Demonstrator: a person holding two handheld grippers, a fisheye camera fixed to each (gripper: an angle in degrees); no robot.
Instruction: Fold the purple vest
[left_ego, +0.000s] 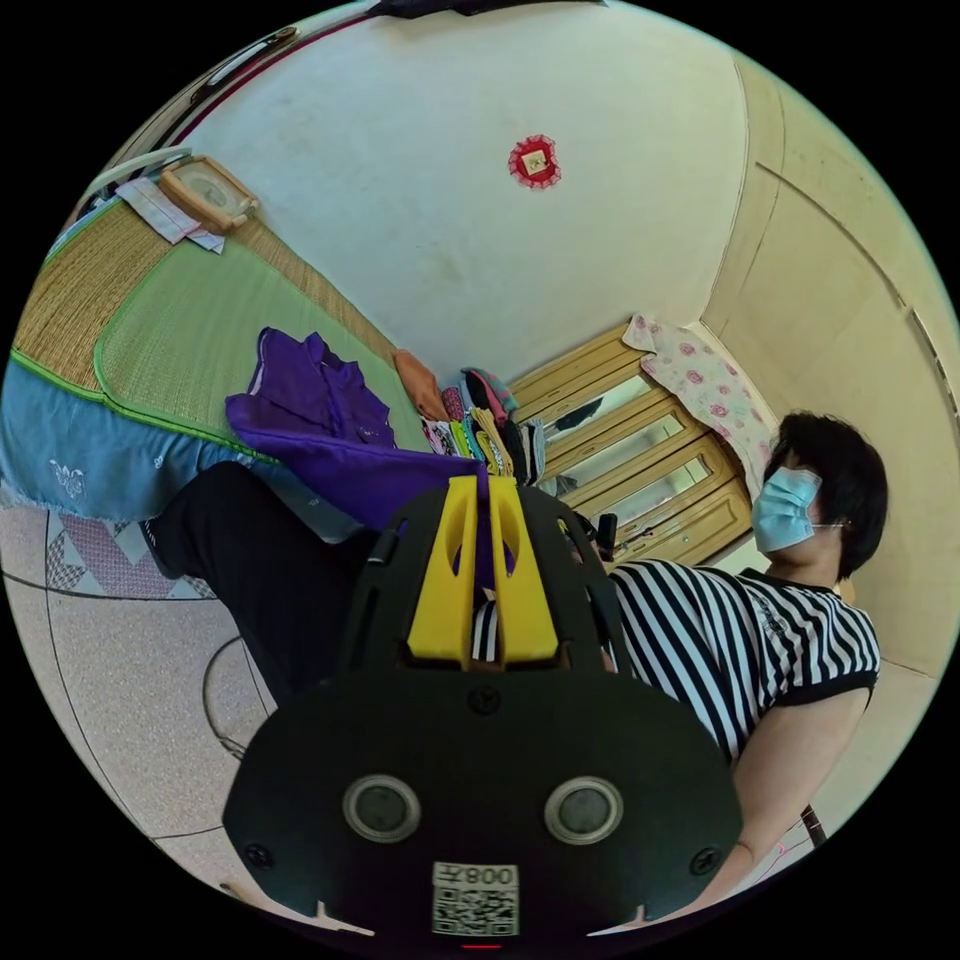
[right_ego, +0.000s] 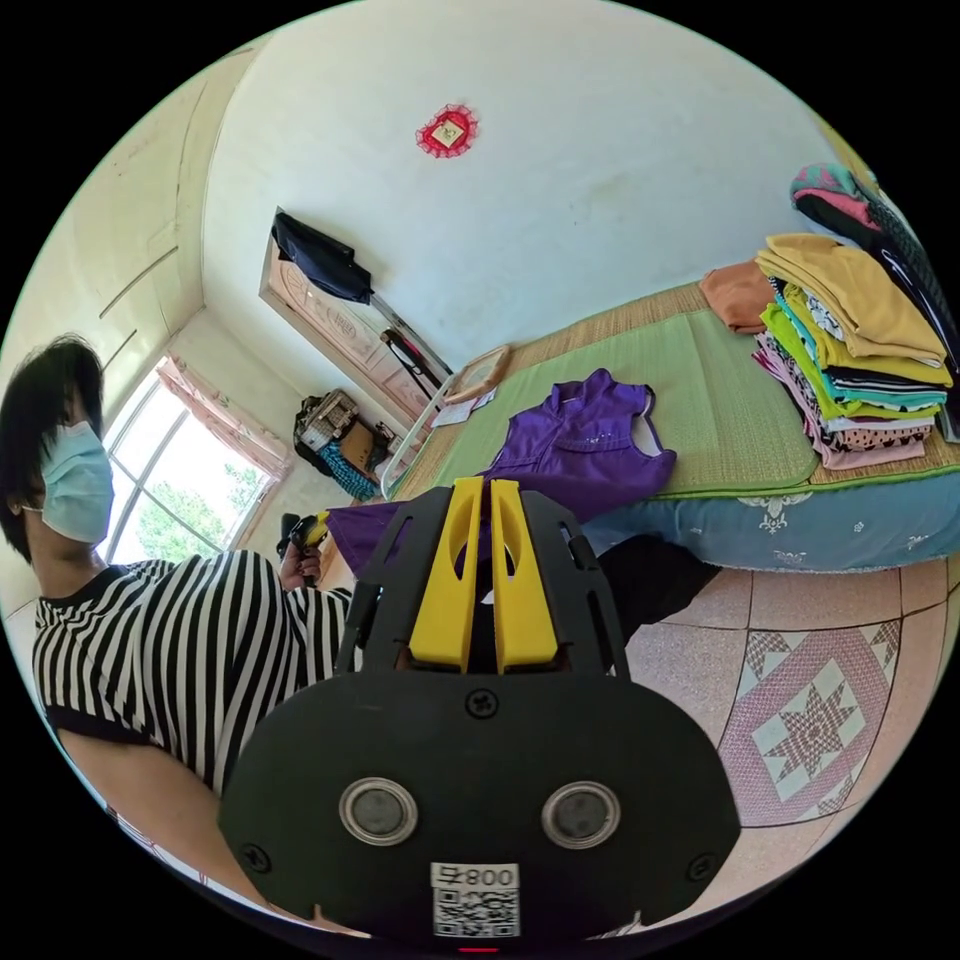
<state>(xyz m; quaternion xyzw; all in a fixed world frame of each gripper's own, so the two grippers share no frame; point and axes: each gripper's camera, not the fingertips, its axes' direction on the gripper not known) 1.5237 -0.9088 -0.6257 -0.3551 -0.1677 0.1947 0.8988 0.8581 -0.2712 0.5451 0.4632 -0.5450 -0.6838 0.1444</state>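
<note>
A green straw mat (right_ego: 740, 400) covers the bed across the right half of the right gripper view, and there we see the purple vest (right_ego: 590, 450) lying at centre, its hem pulled off the edge. Our left gripper (left_ego: 487, 490) and right gripper (right_ego: 487, 490) each pinch that purple cloth between nearly closed yellow jaws. At far right sits a stack of folded clothes (right_ego: 860, 350); each gripper body carries a code sticker we leave unread.

Bright, even daylight, coming from the window (right_ego: 190, 480), which is blown out. Shadows soft. Both views sharp mid-frame, with heavy fisheye bending at the edges and black corners.
</note>
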